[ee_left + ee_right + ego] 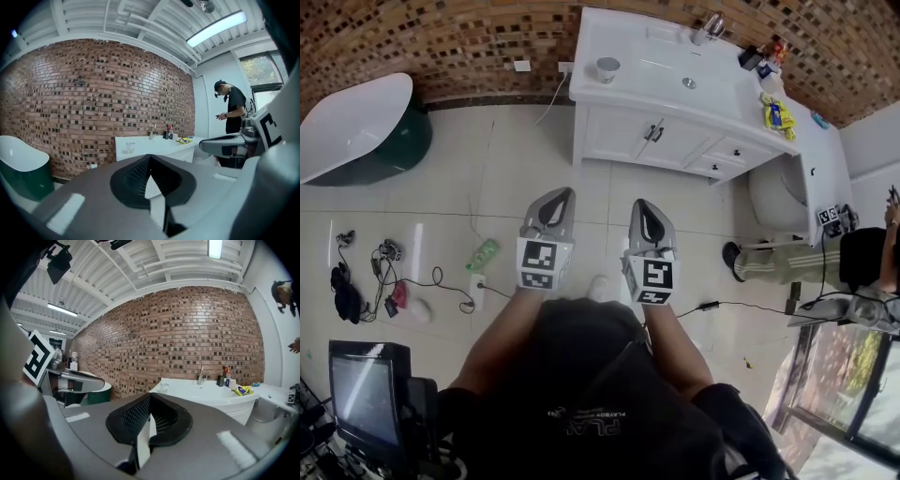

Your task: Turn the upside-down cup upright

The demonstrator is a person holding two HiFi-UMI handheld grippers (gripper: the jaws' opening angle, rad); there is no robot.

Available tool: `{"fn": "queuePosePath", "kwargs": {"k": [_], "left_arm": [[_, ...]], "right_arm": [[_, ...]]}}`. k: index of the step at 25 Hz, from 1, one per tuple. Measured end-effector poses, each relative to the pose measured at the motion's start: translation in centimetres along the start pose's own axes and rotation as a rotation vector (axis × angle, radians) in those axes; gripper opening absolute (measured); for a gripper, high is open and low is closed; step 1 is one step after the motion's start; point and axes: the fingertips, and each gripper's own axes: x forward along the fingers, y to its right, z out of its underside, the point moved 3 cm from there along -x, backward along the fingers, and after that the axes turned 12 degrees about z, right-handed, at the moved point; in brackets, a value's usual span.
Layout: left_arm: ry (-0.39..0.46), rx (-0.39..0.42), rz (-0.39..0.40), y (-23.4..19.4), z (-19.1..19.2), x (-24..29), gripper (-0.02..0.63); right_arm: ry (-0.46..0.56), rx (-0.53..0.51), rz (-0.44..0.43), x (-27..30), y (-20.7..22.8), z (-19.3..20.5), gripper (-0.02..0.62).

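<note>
In the head view the left tool [561, 195] and right tool [641, 206] point side by side at the counter [623, 37], with the cup [607, 67] well ahead of them. The left gripper view, then the right gripper view, show jaws together on nothing, probably because the cup is out of reach.

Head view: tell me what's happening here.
A person stands on the tiled floor holding grey two-jaw grippers out in front. The left gripper and right gripper are both shut and empty. The small clear cup sits on the white vanity counter ahead, untouched. A second person stands off to the right.
</note>
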Motion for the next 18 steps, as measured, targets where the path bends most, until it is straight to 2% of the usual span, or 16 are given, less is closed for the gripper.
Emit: {"fn": "queuePosePath", "kwargs": {"k": [4,13,18], "left_arm": [[-0.003,-0.005,-0.001,-0.23,0.43,0.05,-0.002],[-0.008,0.009,-0.019,-0.71,0.33,0.07,-0.002],[-0.007,0.010,-0.021,-0.21,0.19,0.23,-0.002]], "right_arm": [[-0.003,-0.015,0.032,0.29,0.01,-0.12,0.012],[0.021,-0.040,0.009,0.16,-0.88,0.02,0.012],[0.021,-0.044,0.038,-0.14,0.02,0.31,0.012]]}}
